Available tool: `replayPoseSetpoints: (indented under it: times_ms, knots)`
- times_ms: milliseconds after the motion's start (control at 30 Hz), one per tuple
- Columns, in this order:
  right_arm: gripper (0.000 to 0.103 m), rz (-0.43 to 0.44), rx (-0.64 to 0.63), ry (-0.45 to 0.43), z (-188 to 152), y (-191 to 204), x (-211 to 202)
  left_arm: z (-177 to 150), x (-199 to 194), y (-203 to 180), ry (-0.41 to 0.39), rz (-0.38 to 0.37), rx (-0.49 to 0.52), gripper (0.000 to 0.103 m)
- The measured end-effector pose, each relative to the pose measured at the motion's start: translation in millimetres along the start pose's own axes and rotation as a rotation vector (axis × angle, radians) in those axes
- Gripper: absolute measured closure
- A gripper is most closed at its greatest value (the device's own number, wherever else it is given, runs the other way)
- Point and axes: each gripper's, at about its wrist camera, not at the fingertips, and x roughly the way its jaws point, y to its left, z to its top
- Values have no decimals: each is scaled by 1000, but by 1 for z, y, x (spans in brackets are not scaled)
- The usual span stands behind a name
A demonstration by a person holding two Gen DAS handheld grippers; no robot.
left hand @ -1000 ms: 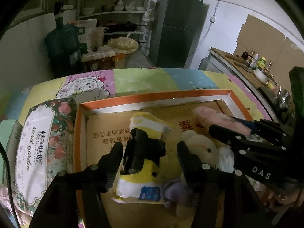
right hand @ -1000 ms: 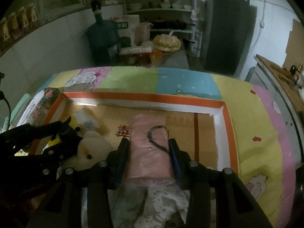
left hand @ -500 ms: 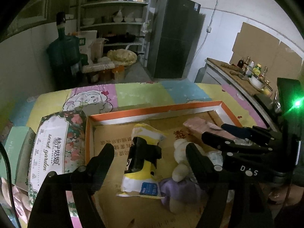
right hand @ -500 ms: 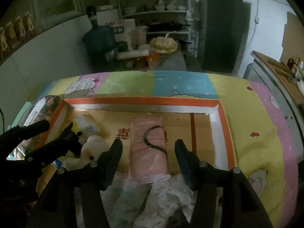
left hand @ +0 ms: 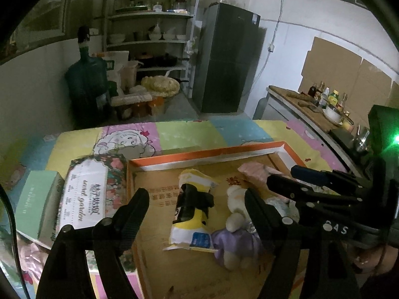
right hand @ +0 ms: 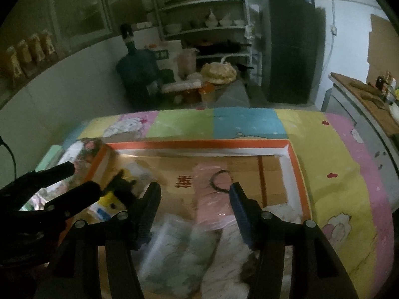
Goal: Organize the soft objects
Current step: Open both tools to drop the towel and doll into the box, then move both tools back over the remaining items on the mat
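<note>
A shallow cardboard box with an orange rim [left hand: 207,152] lies on the bright mat. In it lie a yellow-and-white packet [left hand: 189,234] with a black piece on it, a cream plush toy in purple [left hand: 235,226] and a pink roll [left hand: 253,170]. My left gripper [left hand: 197,200] hangs above the packet; its jaws are opening and touch nothing. My right gripper [right hand: 194,195] stands open above the pink roll [right hand: 209,206], which carries a black hair tie [right hand: 220,182]; its pads are clear of the roll. Each gripper also shows in the other's view: right gripper [left hand: 284,177], left gripper [right hand: 81,179].
A floral tissue pack [left hand: 87,194] and a green box [left hand: 35,204] lie left of the cardboard box. Pale plastic-wrapped packs [right hand: 174,244] fill the box's near end. Beyond the mat stand a water jug [left hand: 87,87], shelves and a dark fridge [left hand: 224,57].
Both grippers widened and drew back and up. The left jaws spread away from the yellow packet. The right jaws came off the sides of the pink roll, which stays in the box.
</note>
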Motion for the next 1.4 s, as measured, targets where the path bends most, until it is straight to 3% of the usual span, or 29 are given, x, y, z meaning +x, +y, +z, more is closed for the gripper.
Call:
replayPoseSetpoints:
  times_ms: [733, 833, 1400]
  knots:
    - [35, 16, 46, -163, -22, 51, -52, -14, -50, 32, -82, 8, -20, 23]
    - [29, 10, 53, -178, -26, 58, -56, -16, -57, 38, -95, 12, -24, 23]
    - [28, 33, 54, -252, -42, 113, -73, -33, -99, 83, -154, 49, -64, 22]
